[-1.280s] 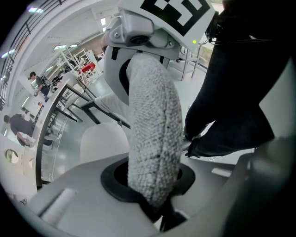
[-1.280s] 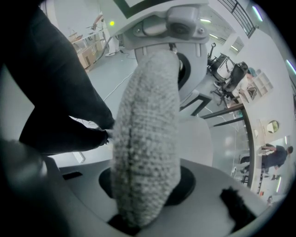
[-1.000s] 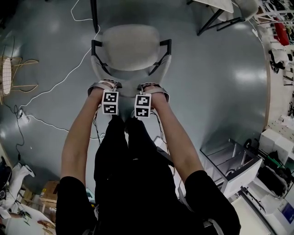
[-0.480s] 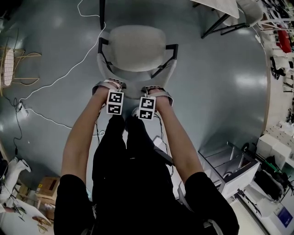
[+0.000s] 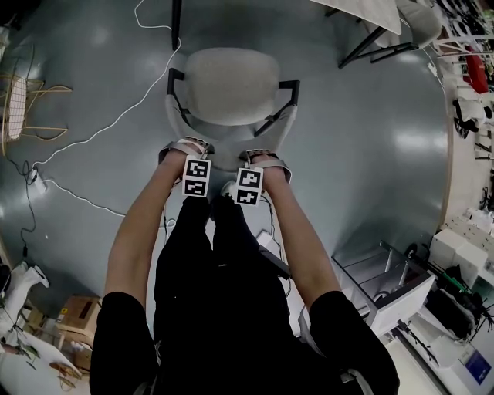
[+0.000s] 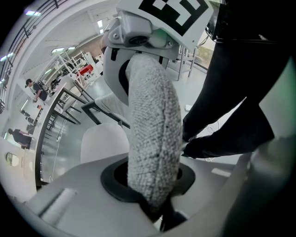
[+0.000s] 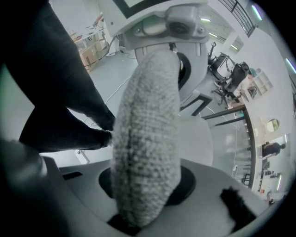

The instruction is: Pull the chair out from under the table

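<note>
**Both grippers clamped on the chair's backrest**

The person stands directly behind the chair (image 5: 231, 85), arms stretched down and forward, with a gripper in each hand. The left gripper (image 5: 184, 148) bites the top edge of the backrest (image 6: 152, 139) toward its left end. The right gripper (image 5: 265, 158) bites the same edge toward its right end. The two sit near each other, their marker cubes (image 5: 196, 177) facing up at the head camera.

In the left gripper view, the thick, nubbly cream fabric of the backrest fills the gap between the jaws. The jaws are drawn in part-way and press on it from both sides. The right gripper view shows the same: the jaws are narrowed onto the padded edge and hold it, with the other gripper clamped farther along.

The chair stands on the glossy grey floor (image 5: 370, 154). Its whole cream seat is in the open, with black armrests (image 5: 287, 82) on either side. A black leg (image 5: 176, 14) shows at the top edge of the head view, just beyond the seat's far left corner.

A white cable (image 5: 116, 116) trails across the floor to the chair's left. A wire chair (image 5: 23, 108) stands well apart at the left edge. The person's dark trousers (image 5: 208, 293) are just behind the backrest.
</note>
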`<state>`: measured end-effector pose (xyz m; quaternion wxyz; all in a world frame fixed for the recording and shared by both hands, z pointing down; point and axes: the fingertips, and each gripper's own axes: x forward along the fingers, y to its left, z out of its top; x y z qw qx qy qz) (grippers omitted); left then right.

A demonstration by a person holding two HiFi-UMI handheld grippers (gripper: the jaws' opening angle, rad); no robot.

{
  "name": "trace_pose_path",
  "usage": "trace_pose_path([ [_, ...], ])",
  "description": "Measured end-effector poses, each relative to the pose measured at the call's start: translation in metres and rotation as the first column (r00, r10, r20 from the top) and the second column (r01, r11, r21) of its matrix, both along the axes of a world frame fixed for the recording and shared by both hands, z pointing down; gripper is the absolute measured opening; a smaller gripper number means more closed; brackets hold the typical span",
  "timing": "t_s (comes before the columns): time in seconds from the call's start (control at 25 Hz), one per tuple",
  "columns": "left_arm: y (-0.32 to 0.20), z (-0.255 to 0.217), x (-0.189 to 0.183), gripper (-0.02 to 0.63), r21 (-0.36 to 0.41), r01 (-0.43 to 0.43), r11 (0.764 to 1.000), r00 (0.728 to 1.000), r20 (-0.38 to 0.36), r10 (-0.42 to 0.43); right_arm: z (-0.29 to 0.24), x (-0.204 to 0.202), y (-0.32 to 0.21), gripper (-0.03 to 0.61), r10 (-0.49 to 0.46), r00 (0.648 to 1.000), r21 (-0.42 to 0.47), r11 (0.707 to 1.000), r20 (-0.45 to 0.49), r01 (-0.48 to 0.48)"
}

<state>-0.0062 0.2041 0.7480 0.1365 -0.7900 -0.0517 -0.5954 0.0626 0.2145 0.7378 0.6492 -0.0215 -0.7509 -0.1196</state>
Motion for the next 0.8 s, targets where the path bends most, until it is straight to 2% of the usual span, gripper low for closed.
trace_pose_path([
  [0.4, 0.025, 0.001, -0.001, 0.081, 0.000, 0.003, 1.000, 1.000, -0.004, -0.003, 0.001, -0.002, 0.025, 0.103, -0.003, 1.000, -0.009, 1.000, 0.000, 0.003],
  [0.8, 0.026, 0.002, -0.002, 0.086, -0.001, -0.001, 1.000, 1.000, -0.003, 0.001, 0.002, -0.002, 0.025, 0.111, -0.006, 1.000, -0.003, 1.000, 0.003, 0.006],
])
